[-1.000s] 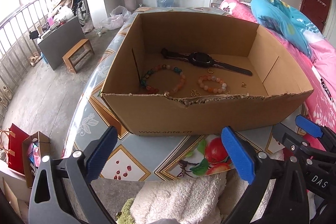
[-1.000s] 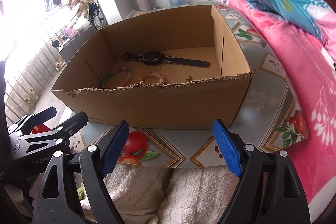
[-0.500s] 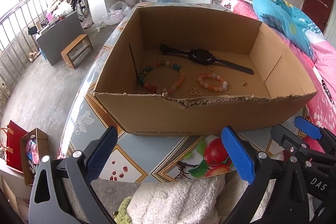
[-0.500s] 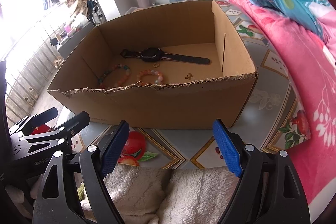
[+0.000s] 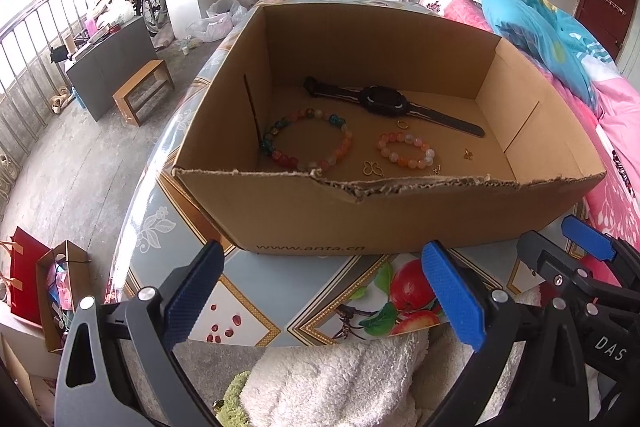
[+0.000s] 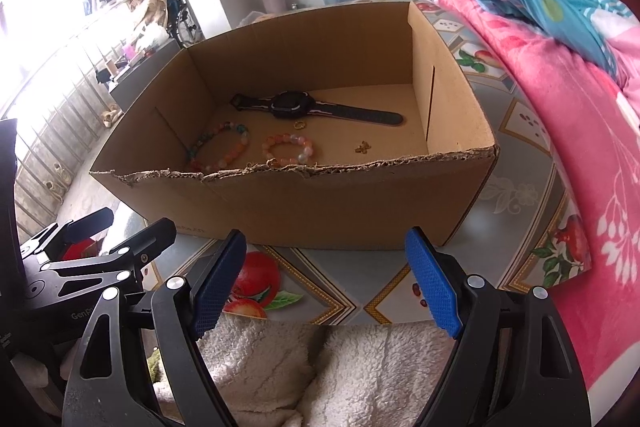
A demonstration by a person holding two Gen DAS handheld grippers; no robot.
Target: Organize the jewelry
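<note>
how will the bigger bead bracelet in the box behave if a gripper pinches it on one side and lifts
The larger bead bracelet is a loop of separate round beads, so it will probably sag and dangle rather than hold its ring shape. The beads look smooth and glossy, so they may slip or roll between the pads. It lies close to the cardboard box wall, likely cramping the approach.

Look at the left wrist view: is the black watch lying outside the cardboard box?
No, the black watch lies on the floor of the cardboard box, behind the two bead bracelets.
</note>
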